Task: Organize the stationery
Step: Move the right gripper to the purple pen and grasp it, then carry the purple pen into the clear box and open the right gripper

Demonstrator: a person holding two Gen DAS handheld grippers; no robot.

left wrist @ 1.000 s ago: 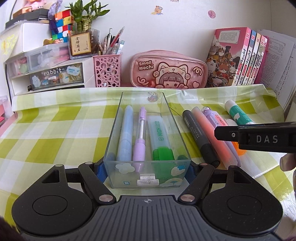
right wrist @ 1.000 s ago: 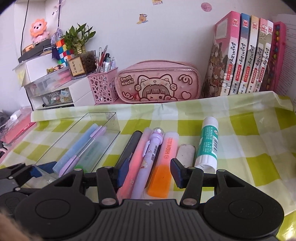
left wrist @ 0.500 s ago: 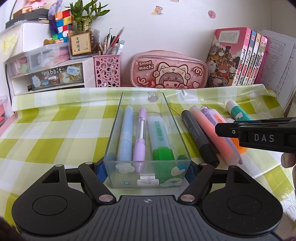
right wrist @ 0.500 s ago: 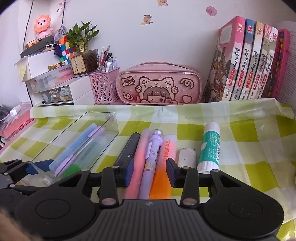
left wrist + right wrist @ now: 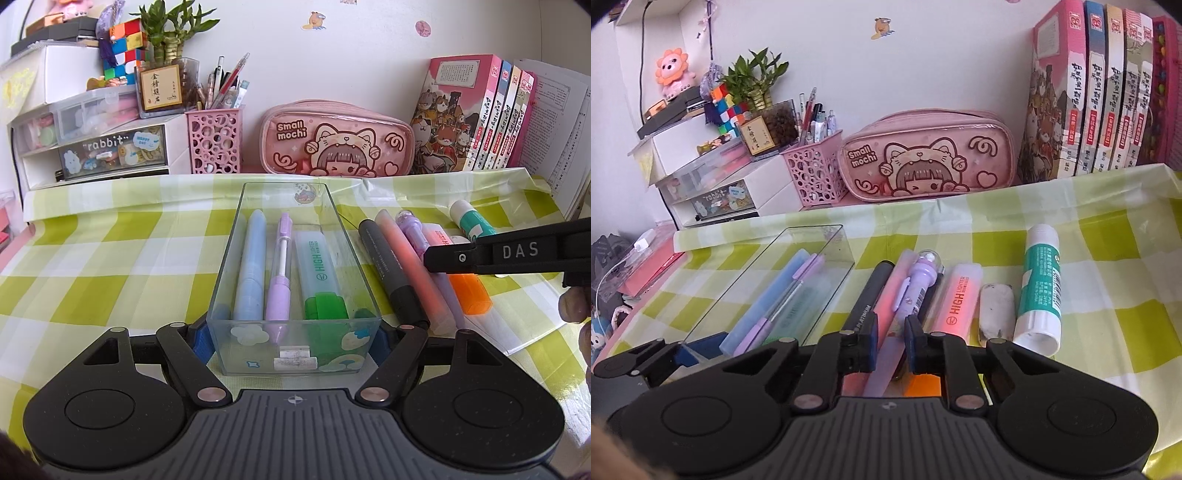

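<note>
My left gripper is shut on the near end of a clear tray, its blue pads against both side walls. In the tray lie a blue pen, a lilac pencil and a green highlighter. Right of it on the checked cloth lie a black marker, a coral pen, a purple dome-topped pen, an orange highlighter, an eraser and a glue stick. My right gripper is closing, its jaws straddling the coral and purple pens with the pads not pressing.
A pink pencil case, a pink pen holder and white drawers line the back wall. Books and loose papers stand at the back right. A person's fingers show at the right edge.
The right gripper's jaws have narrowed from wide apart to close around the coral and purple pens, and it has rolled a little. The left gripper and tray have not moved.
</note>
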